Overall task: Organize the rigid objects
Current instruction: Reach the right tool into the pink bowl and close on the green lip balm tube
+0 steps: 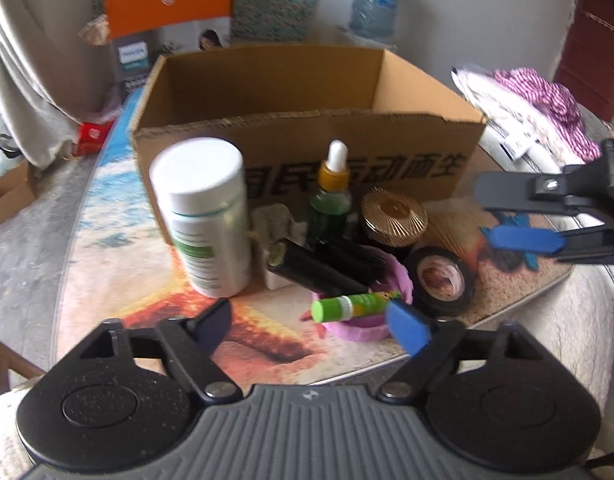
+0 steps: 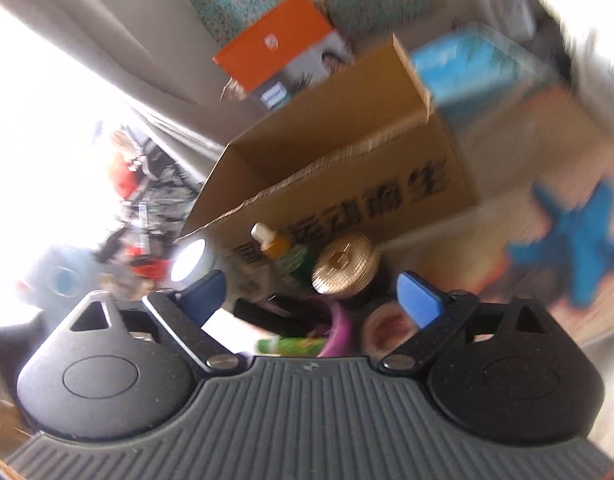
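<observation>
1. A cluster of small rigid things stands on the table [image 1: 119,264] just in front of the cardboard box [image 1: 307,152], whose top is open.
2. At the left of the cluster a white bottle [image 1: 205,216] with a green-striped label stands upright, close against the box's front wall.
3. To its right a green dropper bottle [image 1: 332,196] with an amber collar and white bulb stands upright, and beside that sits a dark jar with a ribbed gold lid [image 1: 393,216].
4. In front of these, a pink bowl-like holder [image 1: 363,328] carries a black cylinder [image 1: 315,272] lying across it and a green glue stick [image 1: 351,304] lying on its near edge.
5. A roll of black tape [image 1: 441,280] lies flat just right of the pink holder, touching or nearly touching it.
6. The left gripper [image 1: 313,326] hangs low near the glue stick; its jaws are spread wide and hold nothing, the right blue pad [image 1: 409,328] just beside the stick's end.
7. The right gripper [image 1: 523,216] comes in from the right edge above the table, near the tape; in its own blurred view [image 2: 311,292] the jaws are spread apart and empty, facing the gold lid and pink holder.
8. Behind the box stands an orange and grey carton [image 1: 167,20], and a water bottle [image 1: 373,4] is farther back.
</observation>
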The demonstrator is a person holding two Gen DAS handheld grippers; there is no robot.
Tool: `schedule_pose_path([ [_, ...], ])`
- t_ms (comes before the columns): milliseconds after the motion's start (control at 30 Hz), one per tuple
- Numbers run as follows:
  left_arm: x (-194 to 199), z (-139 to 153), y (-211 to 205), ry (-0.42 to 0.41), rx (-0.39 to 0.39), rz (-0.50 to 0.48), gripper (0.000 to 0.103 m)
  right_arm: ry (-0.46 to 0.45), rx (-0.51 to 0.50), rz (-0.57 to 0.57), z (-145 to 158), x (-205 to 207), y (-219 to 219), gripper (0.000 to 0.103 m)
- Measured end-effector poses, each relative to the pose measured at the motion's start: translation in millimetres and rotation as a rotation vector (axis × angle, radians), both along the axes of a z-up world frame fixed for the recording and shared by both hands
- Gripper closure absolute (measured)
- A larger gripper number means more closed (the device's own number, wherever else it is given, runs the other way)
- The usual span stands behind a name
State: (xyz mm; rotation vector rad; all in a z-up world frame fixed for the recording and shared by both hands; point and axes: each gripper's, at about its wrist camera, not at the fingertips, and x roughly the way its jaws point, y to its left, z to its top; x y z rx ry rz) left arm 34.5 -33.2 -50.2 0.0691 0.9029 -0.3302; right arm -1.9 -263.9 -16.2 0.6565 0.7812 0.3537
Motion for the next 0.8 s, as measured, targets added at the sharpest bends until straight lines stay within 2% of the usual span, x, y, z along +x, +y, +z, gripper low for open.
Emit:
schedule_pose_path([
  [33,2.1,-2.8,-1.4,0.011,-0.001,-0.011,0.034,0.029,0.035,0.01,-6.7,3.6,1.8,0.029],
  [133,8.2,-10.7,-5.1,0.033,-0.001,-0.039,0.045,0.11,0.143,0.032,-25.8,12.0,6.6,0.04],
  [233,13.9,-15.0,-5.3,0.05,-0.01,-0.058,0.049,0.174,0.213,0.042,-42.2,19.5,11.4,0.05],
  [400,19.8,-16.7,-1.1,0.082,-0.066,-0.087,0.062,0.234,0.273,0.051,-56.2,26.3,18.7,0.056],
  [533,16.4,-11.8,-0.3,0.08,-0.091,-0.098,0.074,0.248,0.292,0.047,-59.2,28.5,20.9,0.058],
  [800,1.4,-0.4,-2.2,0.034,-0.081,-0.135,0.084,0.261,0.328,0.034,-66.3,25.4,14.0,0.06],
])
